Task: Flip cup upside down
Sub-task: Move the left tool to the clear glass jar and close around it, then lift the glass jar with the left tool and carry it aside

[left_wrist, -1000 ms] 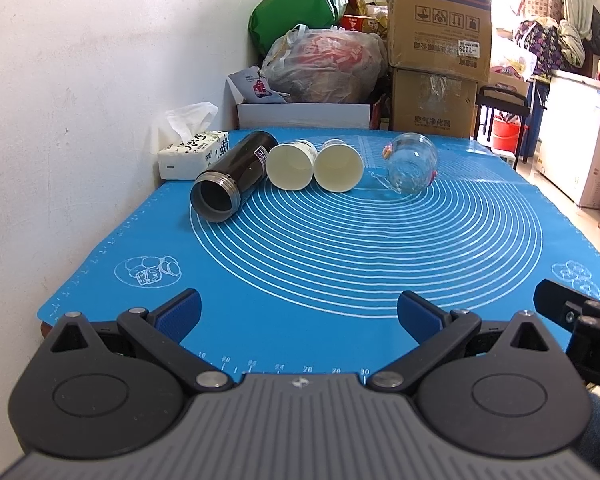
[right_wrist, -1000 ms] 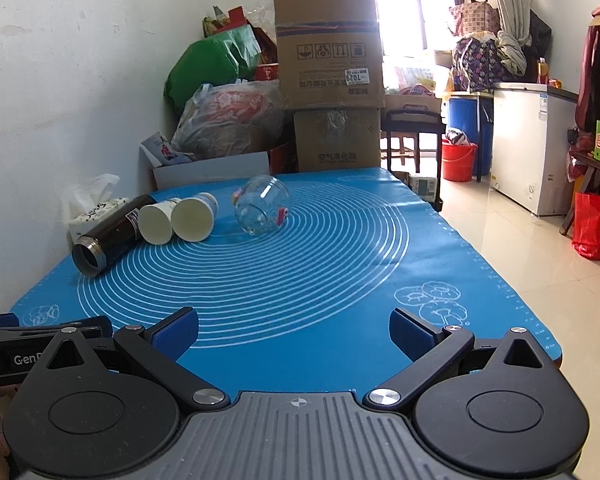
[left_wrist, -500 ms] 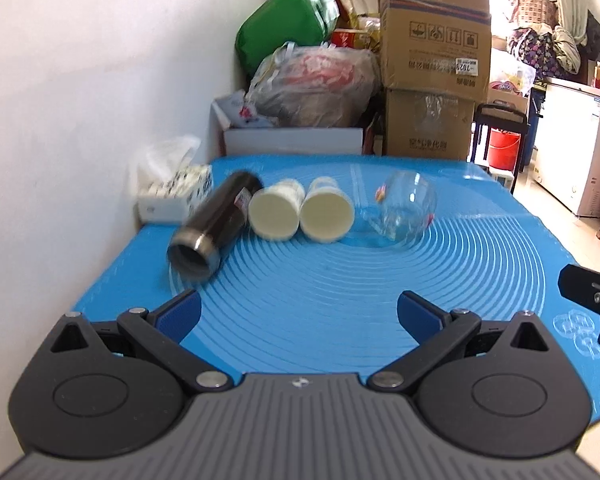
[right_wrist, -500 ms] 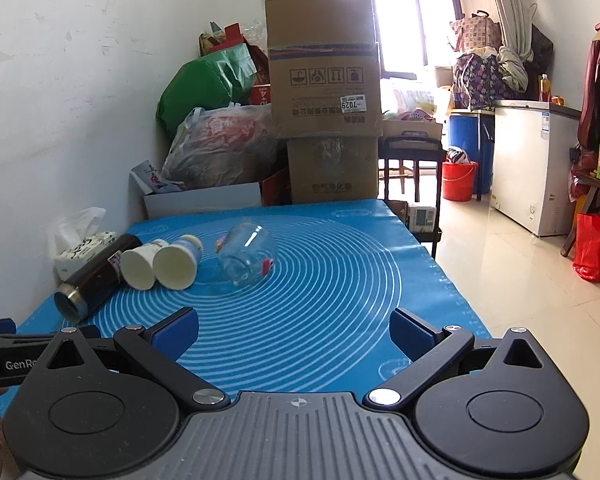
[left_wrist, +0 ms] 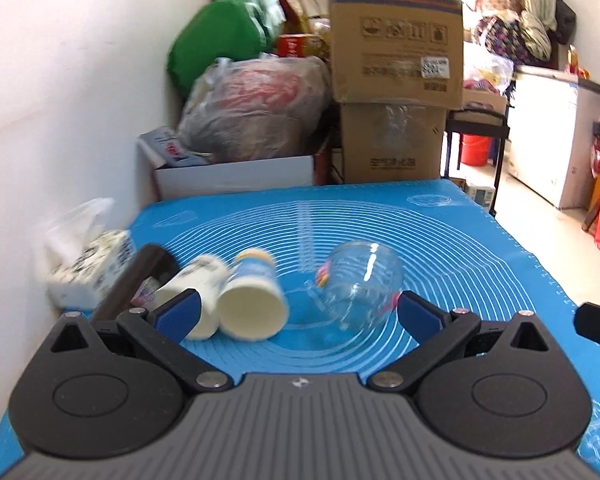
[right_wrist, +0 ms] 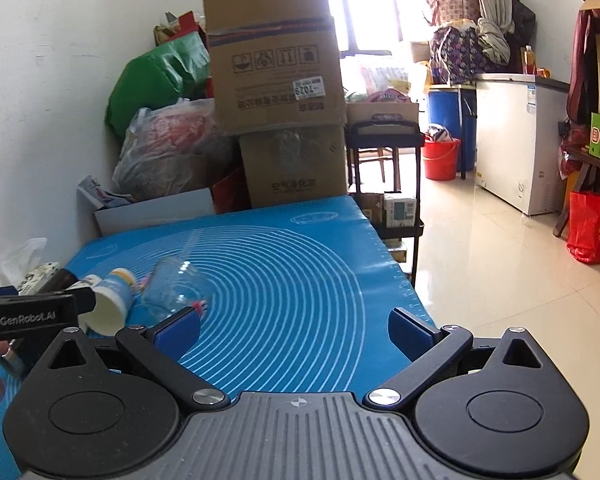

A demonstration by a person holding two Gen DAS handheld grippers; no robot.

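Note:
Two cream paper cups (left_wrist: 250, 300) (left_wrist: 194, 288) lie on their sides on the blue mat (left_wrist: 440, 240), mouths toward me. A clear glass jar (left_wrist: 360, 280) lies on its side to their right. A dark flask (left_wrist: 134, 280) lies to their left. My left gripper (left_wrist: 296, 314) is open, just in front of the cup and jar, holding nothing. My right gripper (right_wrist: 294, 326) is open and empty over the mat's right half; the jar (right_wrist: 176, 290) and a cup (right_wrist: 112, 300) lie to its left.
A tissue box (left_wrist: 92, 264) sits at the mat's left edge by the white wall. Cardboard boxes (left_wrist: 392, 72) and bags (left_wrist: 252, 112) stand behind the table. The table's right edge (right_wrist: 396, 256) drops to a tiled floor.
Both grippers have moved forward over the mat toward the row of cups. The left gripper is now close to the right paper cup and jar. Both stay open.

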